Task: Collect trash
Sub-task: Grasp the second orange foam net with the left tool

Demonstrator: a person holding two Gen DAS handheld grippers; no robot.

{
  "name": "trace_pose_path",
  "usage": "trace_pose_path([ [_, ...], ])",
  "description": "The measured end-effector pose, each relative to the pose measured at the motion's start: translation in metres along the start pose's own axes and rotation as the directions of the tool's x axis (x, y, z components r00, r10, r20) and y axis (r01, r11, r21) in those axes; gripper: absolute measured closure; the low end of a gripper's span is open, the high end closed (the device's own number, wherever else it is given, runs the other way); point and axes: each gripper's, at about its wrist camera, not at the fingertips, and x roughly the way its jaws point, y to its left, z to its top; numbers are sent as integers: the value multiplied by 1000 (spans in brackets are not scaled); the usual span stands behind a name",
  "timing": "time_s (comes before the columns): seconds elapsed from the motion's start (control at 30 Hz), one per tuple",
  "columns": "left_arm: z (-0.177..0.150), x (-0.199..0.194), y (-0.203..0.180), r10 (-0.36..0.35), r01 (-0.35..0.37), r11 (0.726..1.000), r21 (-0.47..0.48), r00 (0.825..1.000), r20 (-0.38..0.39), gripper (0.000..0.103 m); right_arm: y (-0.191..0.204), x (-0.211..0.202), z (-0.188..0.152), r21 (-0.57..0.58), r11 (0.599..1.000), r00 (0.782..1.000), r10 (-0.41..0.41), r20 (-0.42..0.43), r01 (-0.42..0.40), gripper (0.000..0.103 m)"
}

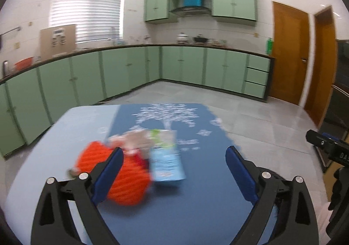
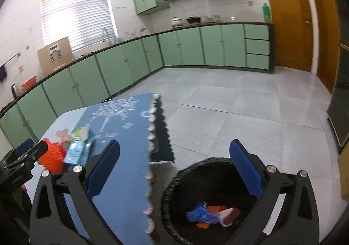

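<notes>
Left hand-held gripper (image 1: 172, 157): jaws spread wide, nothing between the blue pads, held above the blue-clothed surface (image 1: 192, 190) and aimed at the remaining litter. Right hand-held gripper (image 2: 174, 153): likewise fully spread and empty, hanging over the round black mesh waste bin (image 2: 172, 199) that stood on the floor just beside the surface's scalloped edge. Bin contents: a crumpled blue plastic wrapper (image 2: 201, 214), orange scraps and a white-and-red packet, so part of the collecting was judged done. Still on the surface: an orange ribbed plastic basket (image 1: 130, 181), a light-blue carton (image 1: 166, 164) touching it, a green-and-white pack (image 1: 163, 138) and a pinkish wrapper behind. Step in hand, by judgement: between drops, with the next pick due; it called for lowering one gripper over a single piece and closing on it. Hard to read: the litter was motion-blurred in the left view, so labels, and how the pieces overlapped, could not be made out; the bin's near rim was cut off.
</notes>
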Motion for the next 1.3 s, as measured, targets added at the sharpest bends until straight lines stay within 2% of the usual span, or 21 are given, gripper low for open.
trace_pose_path([
  [0.13,-10,-8,31,67,-68,998,-20,998,-5,11,31,12,-3,-27,999,999,46,-9,-46,5],
  [0.27,-21,-5,46,87,-89,995,-50,996,-36,11,57,21,-8,-61,996,998,69,-9,-69,5],
  [0.5,-39,9,51,81,-87,993,-75,994,-79,12,77,31,-14,-94,993,997,77,-16,-78,5],
  [0.77,-43,26,49,66,-78,992,-103,992,-108,15,83,46,-26,-116,991,997,64,-42,-68,5],
  [0.93,-45,35,48,53,-69,990,-121,990,-132,23,82,50,-30,-127,990,997,61,-52,-67,5],
  [1.03,-45,39,47,43,-63,989,-137,988,-146,37,82,51,-31,-132,989,996,62,-60,-69,5],
  [1.1,-45,41,48,37,-59,988,-144,988,-152,58,82,51,-31,-135,988,996,61,-64,-70,5],
  [1.13,-45,42,48,37,-59,988,-145,987,-153,64,82,52,-31,-135,988,996,62,-66,-71,5],
  [1.17,-45,41,48,36,-59,988,-146,987,-154,74,82,51,-32,-134,988,996,63,-67,-72,5],
  [1.3,-45,35,52,28,-50,986,-158,990,-135,97,86,51,-31,-138,987,995,73,-71,-82,6],
])
